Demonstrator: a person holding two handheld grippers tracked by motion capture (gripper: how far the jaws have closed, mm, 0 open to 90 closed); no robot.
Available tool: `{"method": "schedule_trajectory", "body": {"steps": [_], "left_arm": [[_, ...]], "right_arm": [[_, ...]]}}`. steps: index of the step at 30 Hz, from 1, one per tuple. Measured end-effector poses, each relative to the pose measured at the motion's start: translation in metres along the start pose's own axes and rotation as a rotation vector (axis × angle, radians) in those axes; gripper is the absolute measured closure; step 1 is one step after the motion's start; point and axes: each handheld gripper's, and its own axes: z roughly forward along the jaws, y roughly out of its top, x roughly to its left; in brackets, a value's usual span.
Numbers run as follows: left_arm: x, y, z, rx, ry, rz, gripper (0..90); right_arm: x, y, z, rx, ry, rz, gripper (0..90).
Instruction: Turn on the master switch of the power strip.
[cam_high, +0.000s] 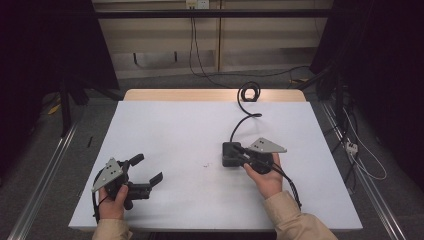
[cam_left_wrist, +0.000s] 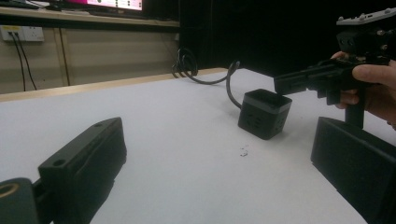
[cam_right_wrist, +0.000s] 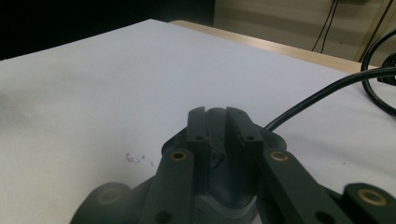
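Observation:
A black power cube (cam_high: 230, 156) (cam_left_wrist: 264, 114) lies right of centre on the white sheet (cam_high: 190, 130); its black cable (cam_high: 240, 122) runs back to a coil (cam_high: 248, 92). My right gripper (cam_high: 239, 151) (cam_left_wrist: 280, 84) hovers just over the cube's top, jaws pressed nearly together with nothing between them. In the right gripper view the jaws (cam_right_wrist: 218, 135) point at the cube's dark top (cam_right_wrist: 215, 112), with the cable (cam_right_wrist: 327, 93) trailing off right. My left gripper (cam_high: 148, 168) (cam_left_wrist: 215, 168) rests near the front left, open and empty, aimed toward the cube.
A few tiny specks (cam_high: 206, 164) (cam_left_wrist: 243, 151) lie on the sheet between the grippers. The wooden table edge (cam_high: 210, 94) shows at the back. Wall sockets and hanging cords (cam_high: 192, 30) stand behind; metal rails (cam_high: 45, 170) flank the table.

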Motion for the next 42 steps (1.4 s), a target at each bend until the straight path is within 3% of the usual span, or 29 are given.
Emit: {"method": "schedule_trajectory", "body": {"steps": [8,16,20,24,42], "left_arm": [[0.0,0.0,0.0,-0.004,-0.003,-0.005,3.0],[-0.001,0.0,0.0,0.003,-0.007,-0.007,3.0],[-0.001,0.0,0.0,0.003,-0.005,-0.008,3.0],[0.0,-0.001,0.001,0.003,-0.005,-0.011,3.0],[0.0,-0.001,0.001,0.01,-0.007,-0.007,3.0]], "right_arm": [[-0.003,0.0,-0.008,-0.001,0.027,0.037,63.4],[-0.004,-0.004,-0.023,-0.01,0.068,0.03,47.2],[-0.006,-0.005,-0.03,-0.027,0.084,0.052,39.7],[-0.007,-0.008,-0.035,-0.021,0.071,0.035,33.0],[-0.02,-0.026,-0.066,-0.026,0.048,0.025,21.7]]}}
